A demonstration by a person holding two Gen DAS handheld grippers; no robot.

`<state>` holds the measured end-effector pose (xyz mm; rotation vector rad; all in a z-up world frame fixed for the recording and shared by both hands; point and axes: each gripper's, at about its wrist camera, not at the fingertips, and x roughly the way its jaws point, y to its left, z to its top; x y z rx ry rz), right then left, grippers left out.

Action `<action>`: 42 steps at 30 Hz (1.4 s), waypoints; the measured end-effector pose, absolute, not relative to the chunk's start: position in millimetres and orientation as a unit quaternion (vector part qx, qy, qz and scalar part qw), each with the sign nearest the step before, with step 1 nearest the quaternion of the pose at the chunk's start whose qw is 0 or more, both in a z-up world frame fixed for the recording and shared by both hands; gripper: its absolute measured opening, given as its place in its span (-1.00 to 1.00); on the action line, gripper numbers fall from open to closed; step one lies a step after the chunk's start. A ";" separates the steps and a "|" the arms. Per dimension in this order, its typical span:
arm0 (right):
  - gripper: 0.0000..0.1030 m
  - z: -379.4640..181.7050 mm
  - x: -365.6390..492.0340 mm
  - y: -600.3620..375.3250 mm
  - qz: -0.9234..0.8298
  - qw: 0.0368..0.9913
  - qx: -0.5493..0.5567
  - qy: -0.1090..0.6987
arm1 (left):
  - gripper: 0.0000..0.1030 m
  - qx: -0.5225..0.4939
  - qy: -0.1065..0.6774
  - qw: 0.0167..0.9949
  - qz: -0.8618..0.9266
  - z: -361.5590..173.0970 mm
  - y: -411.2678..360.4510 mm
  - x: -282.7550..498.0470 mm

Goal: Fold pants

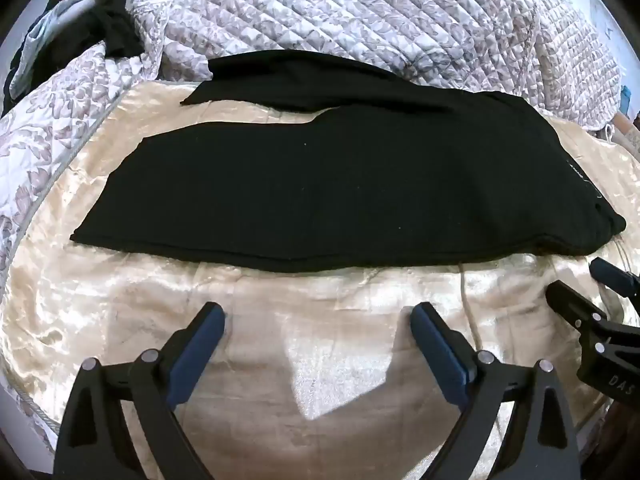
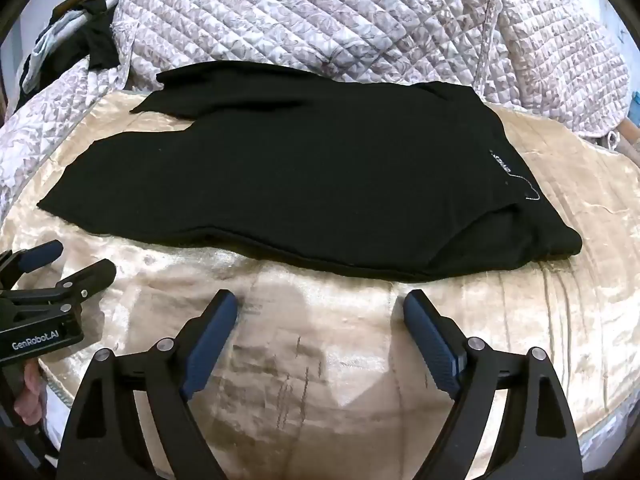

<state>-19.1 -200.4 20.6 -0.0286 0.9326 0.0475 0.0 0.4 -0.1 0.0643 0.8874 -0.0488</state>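
Note:
Black pants (image 1: 320, 184) lie flat on a shiny beige bedspread (image 1: 280, 360), legs to the left and waistband with a small white label to the right. They show in the right wrist view too (image 2: 280, 184). My left gripper (image 1: 318, 316) is open and empty, just short of the pants' near edge. My right gripper (image 2: 320, 304) is open and empty, near the same edge further right. Each gripper shows at the edge of the other's view: the right one (image 1: 592, 288), the left one (image 2: 72, 260).
A quilted floral blanket (image 1: 360, 20) is bunched along the far side and left of the bed. Dark and light clothes (image 1: 80, 32) are piled at the far left corner. Beige bedspread (image 2: 320, 380) lies bare between the grippers and the pants.

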 end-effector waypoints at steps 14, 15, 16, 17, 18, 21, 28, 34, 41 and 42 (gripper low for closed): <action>0.69 21.6 -18.4 -199.8 0.024 0.893 -0.014 0.450 | 0.87 0.035 0.430 0.902 -0.024 0.2 -0.5 -1.9; 0.69 21.6 -18.3 -199.7 0.024 0.893 -0.014 0.449 | 0.87 0.035 0.429 0.902 -0.024 0.3 -0.5 -2.1; 0.69 21.6 -18.2 -199.7 0.023 0.893 -0.014 0.450 | 0.87 0.035 0.429 0.902 -0.024 0.2 -0.5 -2.2; 0.69 21.6 -18.2 -199.6 0.023 0.893 -0.014 0.450 | 0.87 0.034 0.429 0.902 -0.024 0.1 -0.4 -2.1; 0.69 21.6 -18.1 -199.5 0.023 0.893 -0.014 0.450 | 0.87 0.035 0.430 0.902 -0.024 0.1 -0.5 -2.1; 0.70 21.6 -18.7 -199.7 0.023 0.892 -0.014 0.451 | 0.88 0.036 0.430 0.902 -0.023 -0.9 -2.8 -1.2; 0.70 21.2 -17.6 -198.5 0.023 0.892 -0.014 0.452 | 0.90 0.032 0.433 0.901 -0.022 -4.0 -4.7 -2.2; 0.70 21.4 -16.6 -197.3 0.023 0.891 -0.014 0.452 | 0.90 0.031 0.435 0.900 -0.022 -3.8 -3.7 -1.3; 0.70 19.9 -17.9 -198.7 0.023 0.891 -0.014 0.453 | 0.91 0.031 0.435 0.900 -0.023 -3.9 -2.6 -0.8; 0.70 20.0 -17.8 -198.7 0.023 0.891 -0.014 0.453 | 0.91 0.031 0.435 0.900 -0.023 -4.1 -2.6 -1.0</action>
